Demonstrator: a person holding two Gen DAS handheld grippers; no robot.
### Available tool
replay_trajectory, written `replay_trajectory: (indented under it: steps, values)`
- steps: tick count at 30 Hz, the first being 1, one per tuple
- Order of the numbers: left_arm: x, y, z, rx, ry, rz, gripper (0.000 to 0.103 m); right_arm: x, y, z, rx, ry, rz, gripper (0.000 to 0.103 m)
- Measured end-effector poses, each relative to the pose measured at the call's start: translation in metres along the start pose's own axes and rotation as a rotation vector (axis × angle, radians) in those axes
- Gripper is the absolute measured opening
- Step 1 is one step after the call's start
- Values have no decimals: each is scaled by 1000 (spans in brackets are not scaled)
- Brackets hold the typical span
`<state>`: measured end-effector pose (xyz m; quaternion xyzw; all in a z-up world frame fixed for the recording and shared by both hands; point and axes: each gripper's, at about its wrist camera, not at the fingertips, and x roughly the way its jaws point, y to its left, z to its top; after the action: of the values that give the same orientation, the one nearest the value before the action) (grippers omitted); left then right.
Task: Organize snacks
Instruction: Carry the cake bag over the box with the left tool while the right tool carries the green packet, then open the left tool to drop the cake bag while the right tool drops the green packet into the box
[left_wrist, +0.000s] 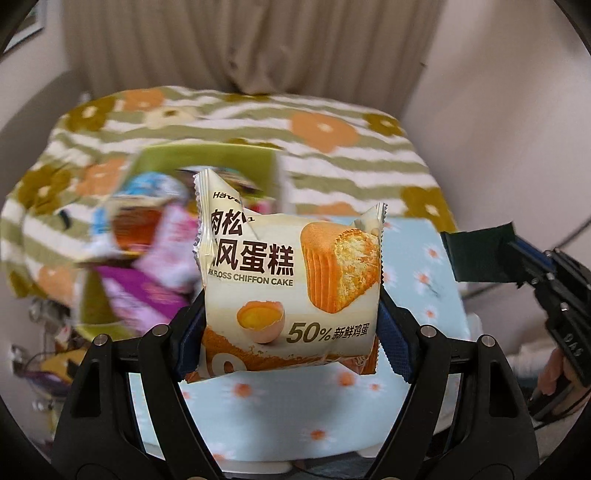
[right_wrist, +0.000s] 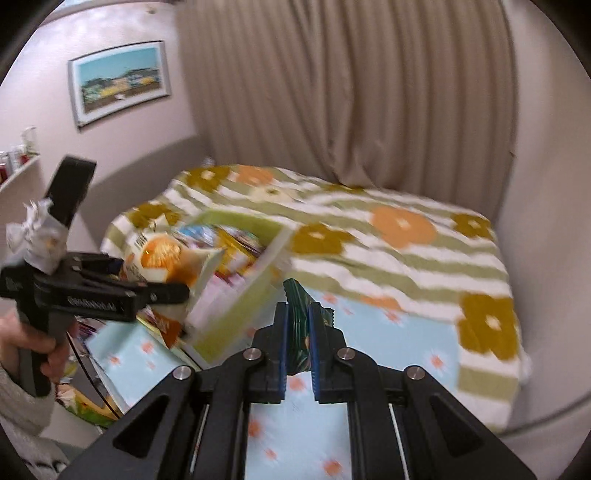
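My left gripper (left_wrist: 291, 325) is shut on a cream pork floss chiffon cake packet (left_wrist: 291, 280) and holds it upright in the air. Behind it, a green box (left_wrist: 207, 162) holds several blurred snack packets (left_wrist: 155, 236). My right gripper (right_wrist: 298, 332) is shut on a dark green snack packet (right_wrist: 297, 317), which sticks up between its blue pads (right_wrist: 282, 343). In the right wrist view the left gripper (right_wrist: 162, 291) holds the cake packet (right_wrist: 159, 258) at the left, beside the green box (right_wrist: 240, 295). In the left wrist view the right gripper's body (left_wrist: 554, 295) shows at the right edge.
A light blue flowered cloth (left_wrist: 295, 410) covers the table below both grippers. A bed with a green-striped flowered blanket (right_wrist: 388, 236) lies behind, against beige curtains (right_wrist: 343, 92). A framed picture (right_wrist: 120, 81) hangs on the left wall. Clutter (left_wrist: 48, 362) lies on the floor at the left.
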<state>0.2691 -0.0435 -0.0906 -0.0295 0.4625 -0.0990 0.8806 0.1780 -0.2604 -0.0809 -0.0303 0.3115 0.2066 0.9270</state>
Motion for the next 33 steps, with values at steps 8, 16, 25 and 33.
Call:
replay_trajectory:
  steps: [8,16,25,33]
  values:
    - [18,86,17,-28,27,65,79,64,62,53,-8,-28,181,9]
    - [33,115,12,-21,49,-10,96,109,94,68,38,7,165,9]
    - [21,136,-5,-10,59,-31,96,120,112,79,31,22,120,9]
    - [13,158,-9,-4,55,-45,96,160,132,101,7,79,72,9]
